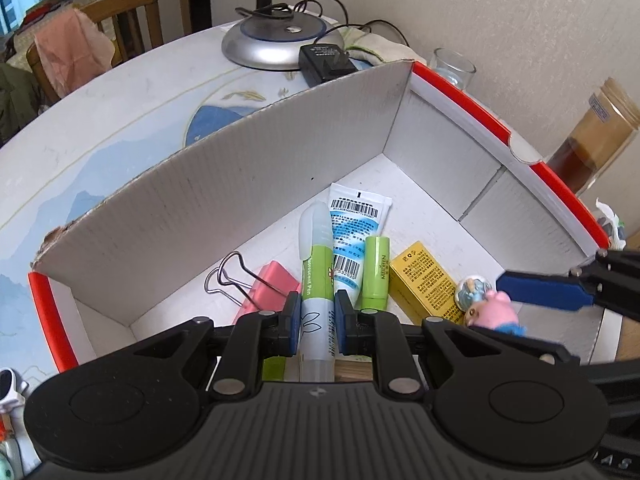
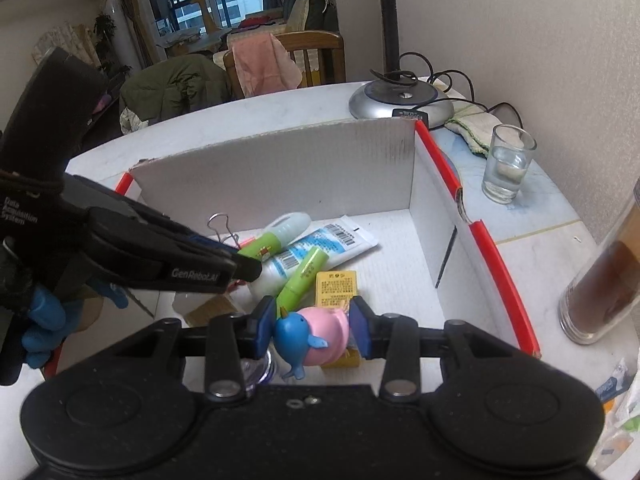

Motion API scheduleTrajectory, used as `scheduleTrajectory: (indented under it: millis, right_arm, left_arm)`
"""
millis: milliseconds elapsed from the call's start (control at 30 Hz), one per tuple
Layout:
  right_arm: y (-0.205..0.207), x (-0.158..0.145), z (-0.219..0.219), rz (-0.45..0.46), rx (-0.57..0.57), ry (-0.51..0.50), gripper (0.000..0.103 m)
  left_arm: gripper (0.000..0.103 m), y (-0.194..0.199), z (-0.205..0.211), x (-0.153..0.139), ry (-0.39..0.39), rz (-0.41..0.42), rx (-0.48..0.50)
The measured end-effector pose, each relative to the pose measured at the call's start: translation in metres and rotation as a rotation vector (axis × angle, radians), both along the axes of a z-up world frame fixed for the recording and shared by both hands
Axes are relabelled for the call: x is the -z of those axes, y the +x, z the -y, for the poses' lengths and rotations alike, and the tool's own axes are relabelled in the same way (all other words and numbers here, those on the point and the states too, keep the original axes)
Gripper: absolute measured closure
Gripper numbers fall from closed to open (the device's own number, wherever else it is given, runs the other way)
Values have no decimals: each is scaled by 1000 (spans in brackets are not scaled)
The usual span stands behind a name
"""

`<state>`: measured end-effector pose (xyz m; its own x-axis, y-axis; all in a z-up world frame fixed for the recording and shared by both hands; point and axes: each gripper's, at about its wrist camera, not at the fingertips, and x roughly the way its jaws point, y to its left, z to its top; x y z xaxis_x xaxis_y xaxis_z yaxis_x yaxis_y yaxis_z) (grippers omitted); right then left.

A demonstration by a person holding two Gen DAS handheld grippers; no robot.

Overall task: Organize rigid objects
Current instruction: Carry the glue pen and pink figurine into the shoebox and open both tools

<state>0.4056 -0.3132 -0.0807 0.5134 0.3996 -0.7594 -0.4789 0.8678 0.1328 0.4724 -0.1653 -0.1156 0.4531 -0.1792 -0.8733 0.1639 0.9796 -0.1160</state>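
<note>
Left wrist view: the green-and-white plastic highlighter pen (image 1: 316,280) is clamped mid-barrel by the left gripper (image 1: 317,320); judged light, stiff, slippery.

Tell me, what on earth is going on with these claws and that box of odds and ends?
A person is sorting small items into a white cardboard box, holding a claw in each hand. The left claw is shut on a green highlighter pen low inside the box. The right claw grips a pink and blue toy figure just above the box floor. Already lying inside are a tube, a green lip balm, a yellow carton and a pink binder clip.
</note>
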Motion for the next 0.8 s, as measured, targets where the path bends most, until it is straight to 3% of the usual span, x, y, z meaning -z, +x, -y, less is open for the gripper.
scheduleTrajectory:
  millis: [333, 467, 533, 567, 600, 800]
  right_arm:
    - [-6, -2, 1, -38, 8, 18, 61]
    - [-9, -6, 2, -39, 18, 34, 53]
    - [-10, -7, 3, -40, 26, 39, 46]
    - [-10, -8, 4, -39, 28, 43, 45]
    - [-11, -9, 4, -38, 27, 46, 45]
    - [-16, -17, 3, -21, 27, 55, 42]
  left_arm:
    - [84, -7, -8, 1, -3, -31, -25]
    - [72, -16, -12, -2, -18, -22, -35]
    - [62, -21, -14, -6, -22, -10, -40]
    - [50, -24, -15, -9, -25, -1, -43]
    - [47, -28, -16, -12, -29, 13, -43]
    - [47, -53, -18, -35, -48, 82, -51]
